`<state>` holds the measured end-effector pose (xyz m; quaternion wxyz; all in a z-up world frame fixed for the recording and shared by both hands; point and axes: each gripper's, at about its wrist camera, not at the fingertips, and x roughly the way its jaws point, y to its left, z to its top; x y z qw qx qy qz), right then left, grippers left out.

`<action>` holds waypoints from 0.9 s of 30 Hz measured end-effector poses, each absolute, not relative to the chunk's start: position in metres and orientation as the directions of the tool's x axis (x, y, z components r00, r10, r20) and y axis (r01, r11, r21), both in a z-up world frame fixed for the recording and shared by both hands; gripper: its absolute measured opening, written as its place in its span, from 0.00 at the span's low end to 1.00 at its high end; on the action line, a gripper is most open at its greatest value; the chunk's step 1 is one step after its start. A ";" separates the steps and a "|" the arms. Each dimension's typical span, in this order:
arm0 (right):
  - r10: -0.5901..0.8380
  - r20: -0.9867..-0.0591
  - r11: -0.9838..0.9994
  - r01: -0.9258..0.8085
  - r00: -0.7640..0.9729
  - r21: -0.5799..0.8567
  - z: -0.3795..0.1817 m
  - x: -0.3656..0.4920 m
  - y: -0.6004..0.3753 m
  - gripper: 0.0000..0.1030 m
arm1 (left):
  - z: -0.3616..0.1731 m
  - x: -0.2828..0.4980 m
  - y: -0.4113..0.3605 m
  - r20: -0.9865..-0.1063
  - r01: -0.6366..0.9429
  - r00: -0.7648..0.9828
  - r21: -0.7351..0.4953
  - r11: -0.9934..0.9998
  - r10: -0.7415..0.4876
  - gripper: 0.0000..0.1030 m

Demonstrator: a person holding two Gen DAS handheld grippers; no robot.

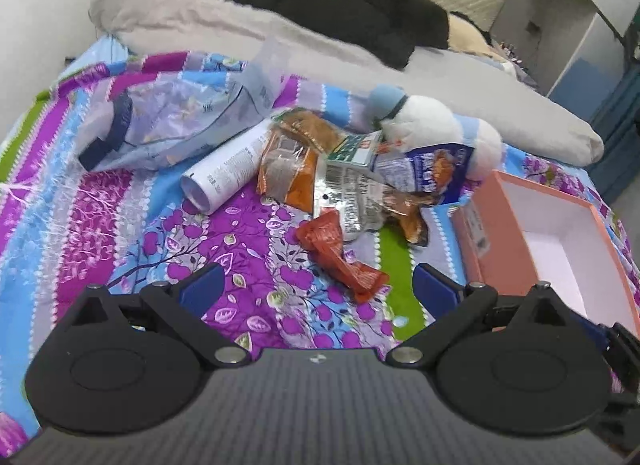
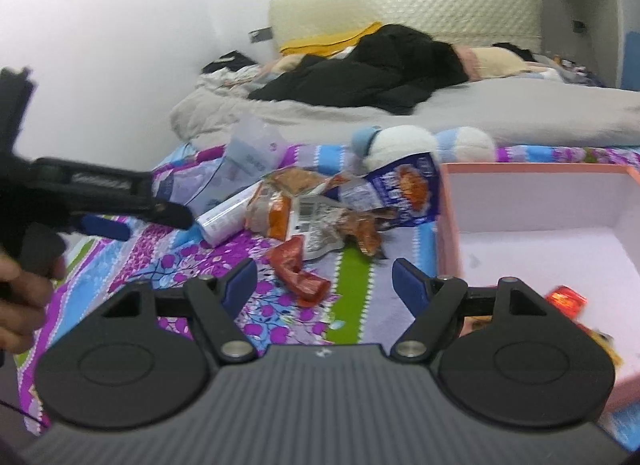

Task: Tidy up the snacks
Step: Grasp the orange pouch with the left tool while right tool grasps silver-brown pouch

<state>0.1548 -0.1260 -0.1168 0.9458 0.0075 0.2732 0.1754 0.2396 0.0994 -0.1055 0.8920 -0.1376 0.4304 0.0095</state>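
Both tongs stand wide with nothing between their blue pads: the left gripper [image 1: 316, 285] hovers over the flowered bedspread [image 1: 120, 225], and the right gripper [image 2: 324, 285] does the same just beside the pink box [image 2: 448, 233], whose near corner already holds a few small wrappers.

The snack heap lies at about twelve o'clock from either gripper. The white tube [image 1: 224, 169] is its largest piece, long axis running from seven to one o'clock in the left wrist view, its open round end towards the camera. Right of it sit the orange-brown packets [image 1: 288, 169] and the blue-and-white bag [image 1: 428, 173], leaning on a plush toy [image 1: 424, 121].

Nearest, and I judge the likely next pick, is the red wrapped snack [image 1: 340, 257]. It lies just ahead of the left gripper, slightly right of centre, long axis from eleven to five o'clock, its crimped tail pointing at the right-hand pad. In the right wrist view the same wrapper [image 2: 298, 269] sits a little left of centre. Both grippers are close to it; the right gripper is nearer the box.
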 end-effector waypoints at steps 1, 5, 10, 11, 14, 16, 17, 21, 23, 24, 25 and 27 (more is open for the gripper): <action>0.342 -0.521 0.935 -0.339 0.782 0.105 -0.121 0.160 -0.121 0.74 | -0.112 0.247 0.103 -0.776 -0.141 0.622 -0.240 0.960 -0.103 0.98; 0.360 -0.568 0.924 -0.367 0.740 0.107 -0.145 0.188 -0.105 0.73 | -0.142 0.284 0.114 -0.795 -0.150 0.594 -0.258 0.954 -0.122 0.97; 0.335 -0.615 0.927 -0.367 0.713 0.079 -0.177 0.223 -0.090 0.73 | -0.172 0.324 0.115 -0.810 -0.129 0.567 -0.268 0.955 -0.151 0.94; 0.325 -0.622 0.931 -0.357 0.712 0.078 -0.182 0.232 -0.089 0.73 | -0.177 0.332 0.114 -0.812 -0.121 0.560 -0.276 0.954 -0.164 0.93; 0.288 -0.629 0.945 -0.321 0.723 0.063 -0.194 0.254 -0.090 0.70 | -0.193 0.352 0.108 -0.819 -0.093 0.540 -0.290 0.953 -0.196 0.88; 0.236 -0.622 0.956 -0.293 0.747 0.012 -0.200 0.268 -0.088 0.70 | -0.202 0.363 0.104 -0.824 -0.086 0.525 -0.300 0.950 -0.213 0.85; 0.217 -0.623 0.960 -0.279 0.752 -0.003 -0.205 0.276 -0.088 0.68 | -0.208 0.369 0.102 -0.828 -0.087 0.513 -0.311 0.946 -0.225 0.84; 0.148 -0.645 0.971 -0.233 0.750 -0.048 -0.221 0.305 -0.089 0.62 | -0.226 0.382 0.099 -0.844 -0.111 0.471 -0.344 0.932 -0.256 0.78; 0.130 -0.646 0.969 -0.235 0.752 -0.079 -0.227 0.314 -0.087 0.62 | -0.235 0.387 0.098 -0.854 -0.124 0.450 -0.350 0.929 -0.262 0.75; 0.120 -0.647 0.965 -0.240 0.753 -0.101 -0.231 0.318 -0.086 0.62 | -0.238 0.388 0.097 -0.861 -0.129 0.442 -0.337 0.933 -0.250 0.71; 0.113 -0.648 0.963 -0.245 0.753 -0.116 -0.234 0.322 -0.085 0.62 | -0.242 0.388 0.097 -0.871 -0.148 0.429 -0.331 0.932 -0.242 0.69; 0.105 -0.656 0.961 -0.246 0.748 -0.127 -0.240 0.329 -0.084 0.44 | -0.249 0.385 0.103 -0.864 -0.192 0.421 -0.381 0.904 -0.275 0.68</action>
